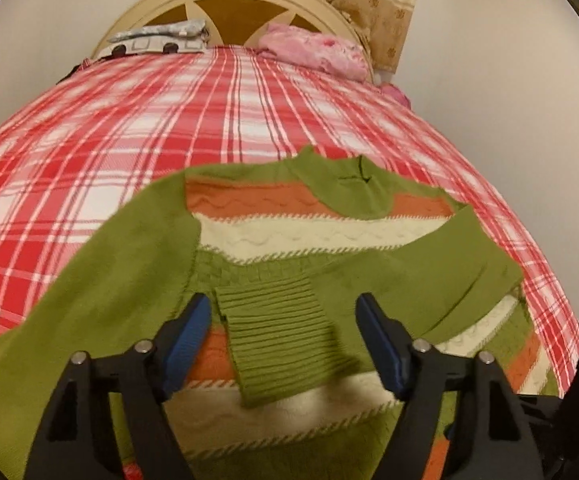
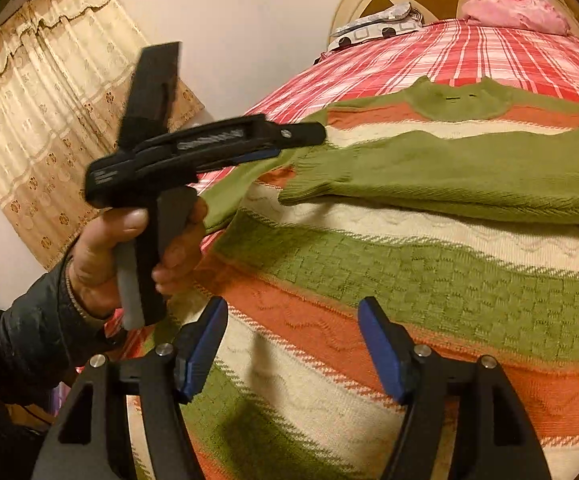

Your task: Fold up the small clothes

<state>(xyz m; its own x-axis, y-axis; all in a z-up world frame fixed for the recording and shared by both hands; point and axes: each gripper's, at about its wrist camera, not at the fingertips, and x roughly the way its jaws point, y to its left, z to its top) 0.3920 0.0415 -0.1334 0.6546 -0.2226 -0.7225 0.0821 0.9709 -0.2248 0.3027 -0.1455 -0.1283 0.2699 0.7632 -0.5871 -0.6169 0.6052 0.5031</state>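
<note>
- The left claw (image 1: 283, 344) is gaping wide over the ribbed cuff (image 1: 279, 352), its blue pads on either side of the cuff and gripping nothing.
- The right claw (image 2: 293, 346) is standing spread too, empty, low over the sweater (image 2: 409, 280), which is lying flat on the plaid bed (image 1: 129, 128).
- One sleeve (image 2: 469, 172) is lying folded across the sweater's chest, cuff toward the left claw; the other sleeve (image 1: 89, 276) is lying spread out beside the sweater.
- The sleeve-folding step seems half done; next, probably, that spread sleeve needs pinching near its end and carrying across the sweater.
- Only the right view is showing the hand (image 2: 129, 264) holding the left tool; only the left view is showing the spread sleeve whole.
</note>
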